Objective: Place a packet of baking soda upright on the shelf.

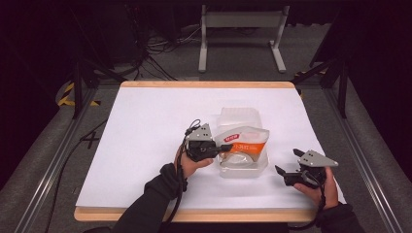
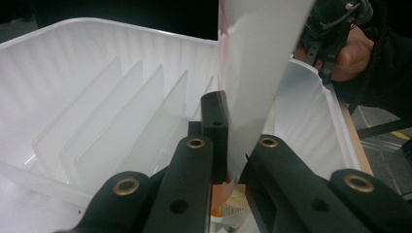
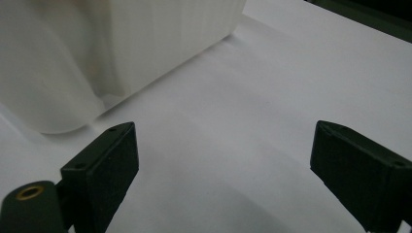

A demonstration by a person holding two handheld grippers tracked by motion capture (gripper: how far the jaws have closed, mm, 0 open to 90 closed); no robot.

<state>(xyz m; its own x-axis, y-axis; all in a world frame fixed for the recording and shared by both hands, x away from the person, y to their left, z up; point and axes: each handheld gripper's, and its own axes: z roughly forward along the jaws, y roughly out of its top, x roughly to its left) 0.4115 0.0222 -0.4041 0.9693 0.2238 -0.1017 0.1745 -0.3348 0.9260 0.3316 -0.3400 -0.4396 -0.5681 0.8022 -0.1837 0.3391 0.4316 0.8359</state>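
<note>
A translucent white plastic bin (image 1: 241,118) with inner dividers (image 2: 121,121) stands in the middle of the white table. A white and orange snack bag (image 1: 243,141) stands in its near end. My left gripper (image 1: 224,147) is shut on the bag's left edge; in the left gripper view the bag's pale sheet (image 2: 257,73) rises from between the black jaws (image 2: 231,145). My right gripper (image 1: 287,162) rests open on the table to the right of the bin, nothing between its fingers (image 3: 104,165). The bin's outer wall (image 3: 145,43) shows just beyond it.
The white sheet (image 1: 145,136) covers a wooden tabletop with a bare edge (image 1: 204,84) at the far side. A metal stand (image 1: 240,22) and cables lie on the floor beyond. Rails run along both sides of the table.
</note>
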